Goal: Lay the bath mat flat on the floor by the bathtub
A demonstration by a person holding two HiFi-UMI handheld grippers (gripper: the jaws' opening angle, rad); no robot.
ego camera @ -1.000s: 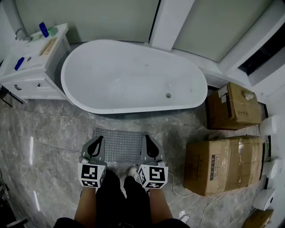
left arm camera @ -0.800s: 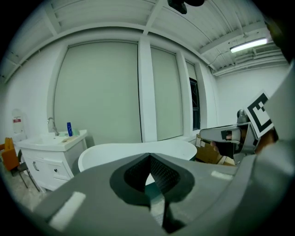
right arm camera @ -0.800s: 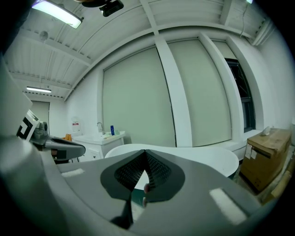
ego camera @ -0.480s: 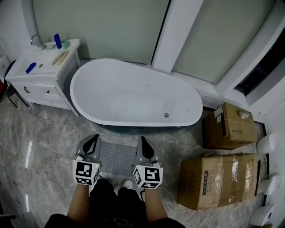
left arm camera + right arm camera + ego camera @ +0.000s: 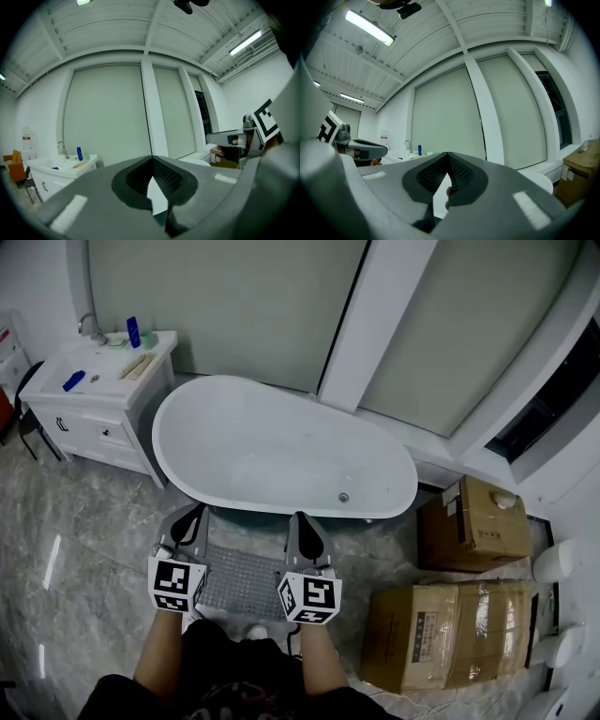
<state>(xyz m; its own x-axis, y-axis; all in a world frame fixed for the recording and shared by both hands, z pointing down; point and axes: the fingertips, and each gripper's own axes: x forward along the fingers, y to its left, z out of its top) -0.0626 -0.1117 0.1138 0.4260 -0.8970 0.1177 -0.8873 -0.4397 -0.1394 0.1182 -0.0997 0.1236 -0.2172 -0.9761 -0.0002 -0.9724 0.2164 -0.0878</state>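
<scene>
The grey studded bath mat (image 5: pixel 240 579) lies flat on the marble floor right in front of the white oval bathtub (image 5: pixel 281 451). Both grippers hover above it, held apart from it. My left gripper (image 5: pixel 193 516) is over the mat's left edge and my right gripper (image 5: pixel 300 519) over its right edge. In the left gripper view the left gripper (image 5: pixel 152 158) has its jaws closed tip to tip with nothing between them. The right gripper (image 5: pixel 447 153) looks the same in the right gripper view. Both point level toward the far wall.
A white vanity with a sink (image 5: pixel 92 390) stands left of the tub. Two cardboard boxes (image 5: pixel 476 521) (image 5: pixel 442 634) sit on the right. A white column (image 5: pixel 375 324) rises behind the tub. My shoe (image 5: pixel 255 631) is at the mat's near edge.
Both grippers have lifted off the mat's sides and now point level instead of down. The head view has tilted up, so the tub and mat sit lower in the picture.
</scene>
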